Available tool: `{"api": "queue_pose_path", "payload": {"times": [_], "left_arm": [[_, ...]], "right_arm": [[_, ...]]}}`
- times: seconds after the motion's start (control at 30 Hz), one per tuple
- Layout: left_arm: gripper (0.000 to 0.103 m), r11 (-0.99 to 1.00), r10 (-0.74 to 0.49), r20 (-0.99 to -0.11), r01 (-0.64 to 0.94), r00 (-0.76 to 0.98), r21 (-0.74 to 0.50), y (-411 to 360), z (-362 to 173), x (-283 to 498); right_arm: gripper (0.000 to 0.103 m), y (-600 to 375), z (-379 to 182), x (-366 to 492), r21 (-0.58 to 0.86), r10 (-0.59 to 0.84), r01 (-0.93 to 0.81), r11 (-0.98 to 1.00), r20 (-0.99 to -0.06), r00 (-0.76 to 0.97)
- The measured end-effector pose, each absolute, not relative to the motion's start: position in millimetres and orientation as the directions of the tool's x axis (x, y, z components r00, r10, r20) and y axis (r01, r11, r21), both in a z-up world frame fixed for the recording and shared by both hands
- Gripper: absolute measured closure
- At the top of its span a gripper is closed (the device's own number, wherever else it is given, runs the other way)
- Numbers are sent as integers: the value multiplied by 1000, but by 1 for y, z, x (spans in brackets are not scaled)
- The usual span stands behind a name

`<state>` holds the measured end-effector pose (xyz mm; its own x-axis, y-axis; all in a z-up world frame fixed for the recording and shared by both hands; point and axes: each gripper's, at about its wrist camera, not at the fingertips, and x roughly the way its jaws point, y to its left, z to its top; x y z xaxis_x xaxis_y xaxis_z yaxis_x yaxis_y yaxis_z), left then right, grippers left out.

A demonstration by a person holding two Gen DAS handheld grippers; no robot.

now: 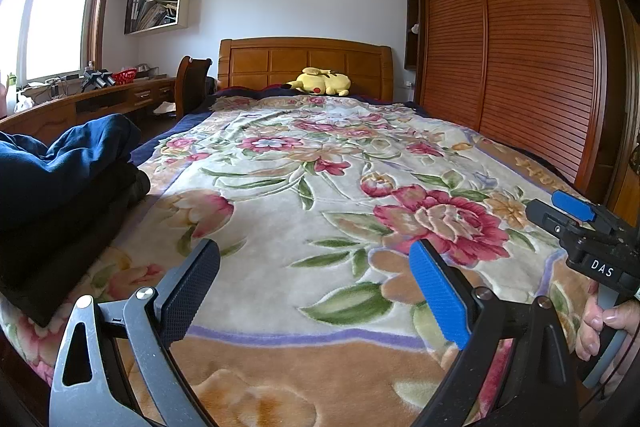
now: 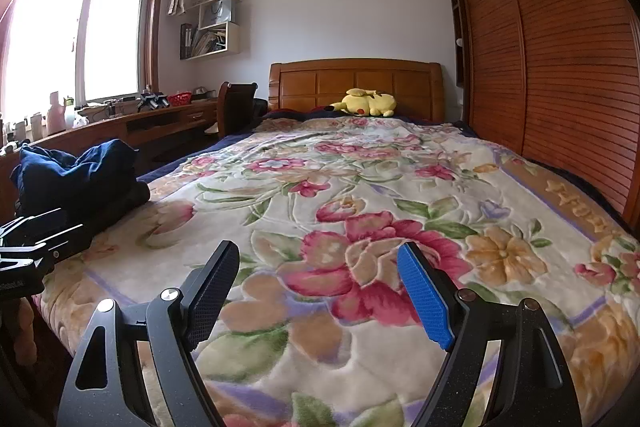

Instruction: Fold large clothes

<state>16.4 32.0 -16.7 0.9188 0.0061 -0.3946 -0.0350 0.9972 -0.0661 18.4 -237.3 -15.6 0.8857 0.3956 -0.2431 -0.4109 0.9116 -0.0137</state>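
A pile of dark clothes lies on the bed's left edge: a rumpled navy blue garment (image 1: 68, 155) on top of black folded ones (image 1: 60, 227). The pile also shows in the right wrist view (image 2: 80, 175). My left gripper (image 1: 316, 259) is open and empty, low over the floral blanket (image 1: 320, 167), right of the pile. My right gripper (image 2: 320, 259) is open and empty over the blanket (image 2: 360, 187). The right gripper shows at the right edge of the left wrist view (image 1: 576, 223); the left gripper shows at the left edge of the right wrist view (image 2: 36, 243).
A yellow plush toy (image 1: 322, 81) lies by the wooden headboard (image 1: 304, 61). A wooden wardrobe (image 1: 500, 39) runs along the bed's right side. A desk (image 1: 100, 99) with a chair (image 1: 192, 83) stands left under the window.
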Motion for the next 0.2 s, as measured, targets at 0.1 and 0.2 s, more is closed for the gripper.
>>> {"api": "queue_pose_path", "payload": {"times": [0.1, 0.2], "left_arm": [[7, 997, 6, -395, -34, 919, -65, 32, -17, 17], [7, 997, 5, -395, -34, 919, -67, 32, -17, 17]], "right_arm": [[20, -237, -16, 18, -14, 395, -410, 912, -242, 886], [20, -237, -16, 19, -16, 394, -409, 912, -242, 887]]}}
